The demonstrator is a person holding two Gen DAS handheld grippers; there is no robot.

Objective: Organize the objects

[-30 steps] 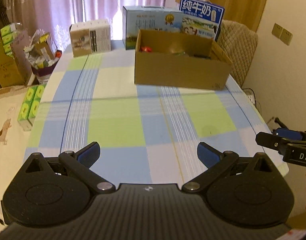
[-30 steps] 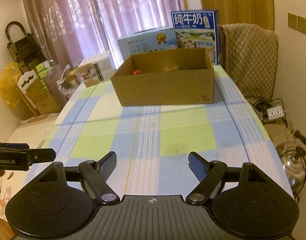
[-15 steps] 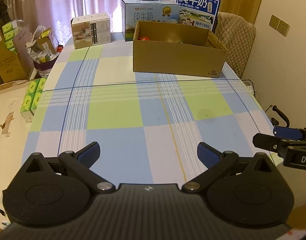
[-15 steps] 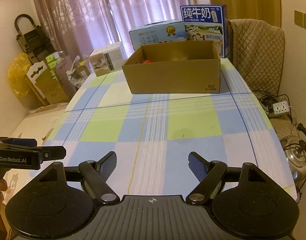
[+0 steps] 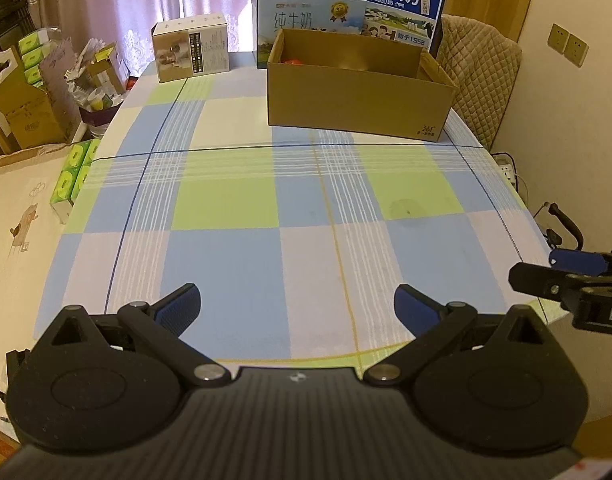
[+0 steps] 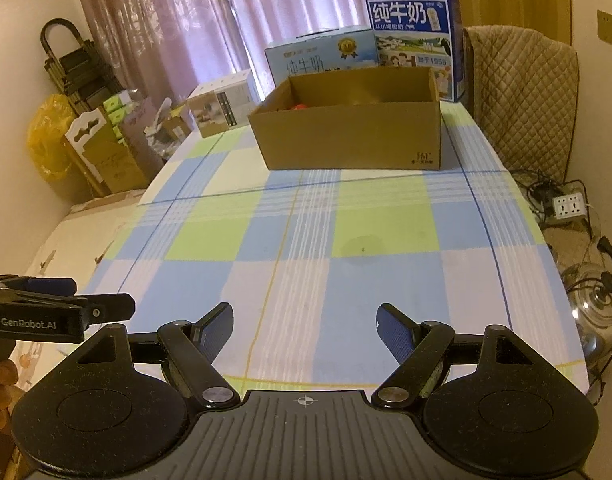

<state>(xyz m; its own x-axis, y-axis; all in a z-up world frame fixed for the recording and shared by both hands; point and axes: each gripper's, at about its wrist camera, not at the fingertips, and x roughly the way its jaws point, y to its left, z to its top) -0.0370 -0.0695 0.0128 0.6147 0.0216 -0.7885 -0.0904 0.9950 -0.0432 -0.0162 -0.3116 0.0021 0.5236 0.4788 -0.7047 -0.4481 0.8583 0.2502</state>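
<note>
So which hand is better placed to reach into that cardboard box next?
Probably right, narrowly. Both grippers, left and right, are open, empty and back at the near table edge. The cardboard box sits far and right of centre, nearer the right one's side.

Both wrist cameras look forward from the near edge of the checked worktop [image 5: 306, 208], sharing the far cardboard box [image 5: 358, 100] [image 6: 350, 136].

Both tongs are drawing back toward the near edge of the bench [image 5: 225, 264], so the cardboard box [image 5: 358, 100] now sits farther off. More checked cloth shows ahead of the left tongs [image 5: 297, 304] and right tongs [image 6: 305, 326].
</note>
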